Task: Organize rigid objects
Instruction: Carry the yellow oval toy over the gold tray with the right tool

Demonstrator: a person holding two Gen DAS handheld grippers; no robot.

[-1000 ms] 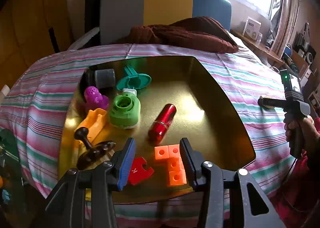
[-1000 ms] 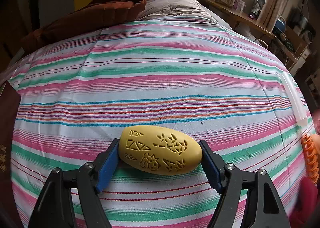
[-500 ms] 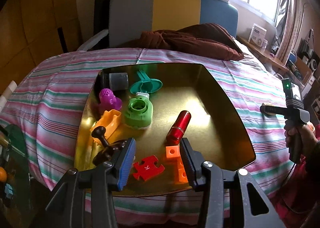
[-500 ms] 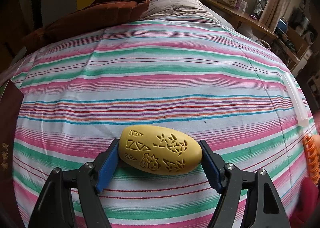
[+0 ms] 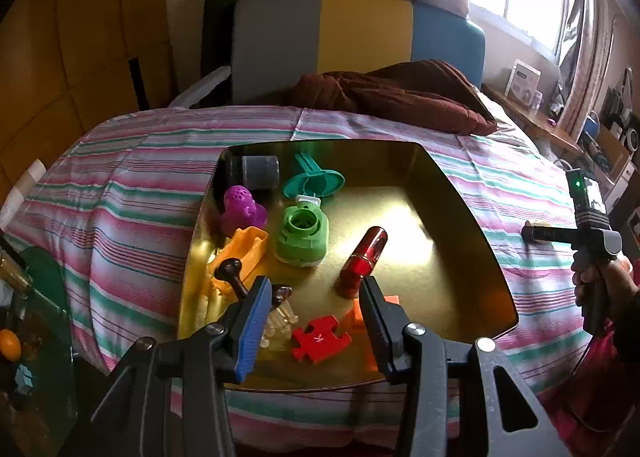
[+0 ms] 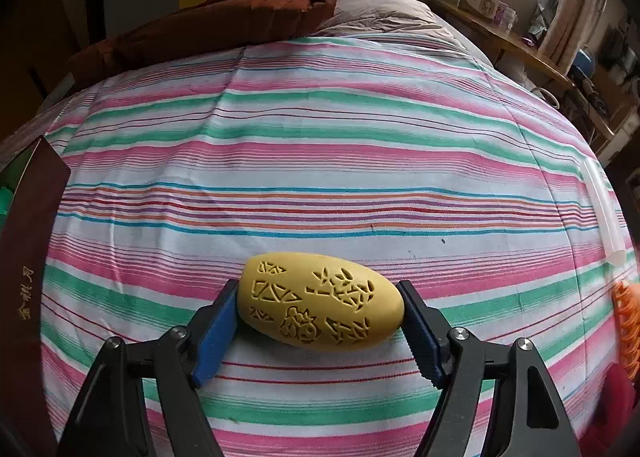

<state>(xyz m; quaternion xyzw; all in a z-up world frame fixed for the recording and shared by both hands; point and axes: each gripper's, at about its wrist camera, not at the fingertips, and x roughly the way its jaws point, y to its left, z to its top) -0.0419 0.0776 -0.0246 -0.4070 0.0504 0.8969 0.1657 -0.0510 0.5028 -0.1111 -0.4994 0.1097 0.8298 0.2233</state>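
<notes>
A gold tray [image 5: 472, 225] lies on the striped bedcover and holds a red cylinder [image 5: 364, 259], a green round piece [image 5: 302, 237], a purple toy [image 5: 240, 207], a teal piece [image 5: 314, 179], a grey cup [image 5: 260, 171], a dark knob [image 5: 234, 277], a red puzzle piece [image 5: 320, 339] and orange cubes [image 5: 356, 315], which are half hidden by a finger. My left gripper [image 5: 314, 289] hangs open over the tray's near edge, holding nothing. My right gripper [image 6: 320, 309] is shut on a yellow carved egg-shaped object [image 6: 320, 309] that rests on the bedcover. The left wrist view shows the right gripper [image 5: 536, 235] to the right of the tray.
A brown blanket [image 5: 392, 97] lies across the far end of the bed. In the right wrist view a clear tube [image 6: 604, 209] and an orange ribbed thing [image 6: 628, 317] sit at the right edge, and a dark red box [image 6: 28, 257] at the left. A side table holding an orange [image 5: 10, 345] stands at the left.
My left gripper has drawn back and risen from the tray, still open; the orange cubes have slipped behind its right finger. The right gripper and the yellow object have stayed put.
</notes>
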